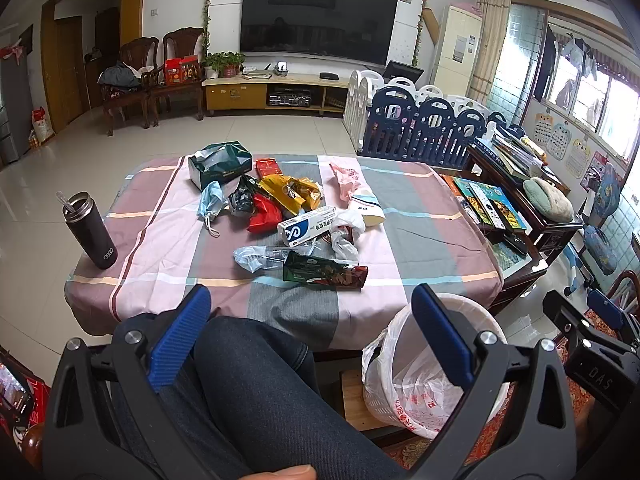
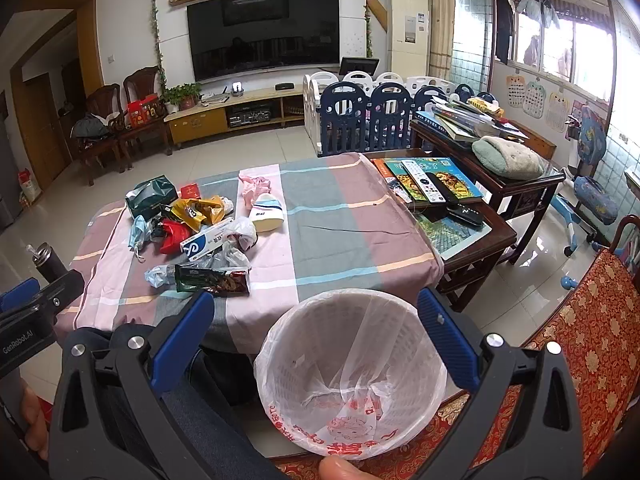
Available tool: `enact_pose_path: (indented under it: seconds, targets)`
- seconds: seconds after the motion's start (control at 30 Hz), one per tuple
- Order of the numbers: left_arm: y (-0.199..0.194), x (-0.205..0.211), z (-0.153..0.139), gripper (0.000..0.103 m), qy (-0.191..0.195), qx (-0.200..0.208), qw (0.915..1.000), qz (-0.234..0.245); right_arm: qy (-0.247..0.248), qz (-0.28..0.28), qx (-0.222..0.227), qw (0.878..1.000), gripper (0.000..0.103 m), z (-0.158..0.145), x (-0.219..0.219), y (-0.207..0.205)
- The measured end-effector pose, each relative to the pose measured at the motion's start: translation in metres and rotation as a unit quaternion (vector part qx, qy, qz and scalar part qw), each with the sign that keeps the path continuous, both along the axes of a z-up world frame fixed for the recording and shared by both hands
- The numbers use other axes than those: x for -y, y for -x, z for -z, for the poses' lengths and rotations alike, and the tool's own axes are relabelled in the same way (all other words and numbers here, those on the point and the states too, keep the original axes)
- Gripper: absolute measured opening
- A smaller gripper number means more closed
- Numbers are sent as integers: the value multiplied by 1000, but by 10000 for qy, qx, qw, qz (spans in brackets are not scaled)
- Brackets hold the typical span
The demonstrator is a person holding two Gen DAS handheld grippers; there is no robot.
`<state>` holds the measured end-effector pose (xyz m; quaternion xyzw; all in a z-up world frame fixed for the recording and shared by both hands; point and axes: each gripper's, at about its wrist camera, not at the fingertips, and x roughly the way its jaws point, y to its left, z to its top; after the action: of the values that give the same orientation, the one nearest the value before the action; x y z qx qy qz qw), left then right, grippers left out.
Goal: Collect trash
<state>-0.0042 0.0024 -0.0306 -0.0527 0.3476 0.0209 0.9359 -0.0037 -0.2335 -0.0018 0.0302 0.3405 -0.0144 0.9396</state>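
We hold left gripper (image 1: 312, 340) and right gripper (image 2: 316, 340) spread apart, empty | lined bin (image 2: 352, 376) just below right gripper | wrapper pile (image 1: 296, 216) ahead on table (image 1: 420, 240)

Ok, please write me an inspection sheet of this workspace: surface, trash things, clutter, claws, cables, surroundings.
Surface: table under a checked cloth, pink and grey.
Job's things: wrappers heaped left of centre; dark green snack bag nearest the edge; white and blue box; face mask; lined bin below the table edge, with no trash seen in it.
Clutter: black tumbler at the left corner; green tissue box.
Claws: left claw open, holding nothing; right claw open over the bin.
Cables: nothing seen.
Surroundings: TV, playpen fence, side table with books.
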Motion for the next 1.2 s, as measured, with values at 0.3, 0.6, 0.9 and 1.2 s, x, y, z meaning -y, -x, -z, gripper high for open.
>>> enact_pose_path:
  seconds: [0.3, 0.6, 0.9, 1.2]
  targets:
    - [-1, 2, -7, 100, -38, -34, 10000, 55, -16, 27, -43, 10000, 100, 1, 0, -1]
    - [4, 10, -21, 100, -487, 73, 9988, -21, -25, 46, -93, 9999, 100, 3, 1, -2]
    - [3, 9, -25, 100, -717, 73, 9973, -143, -28, 54, -99, 9999, 100, 3, 1, -2]
    - [3, 9, -26, 100, -694, 67, 9975, -127, -34, 52, -115, 9999, 100, 4, 1, -3]
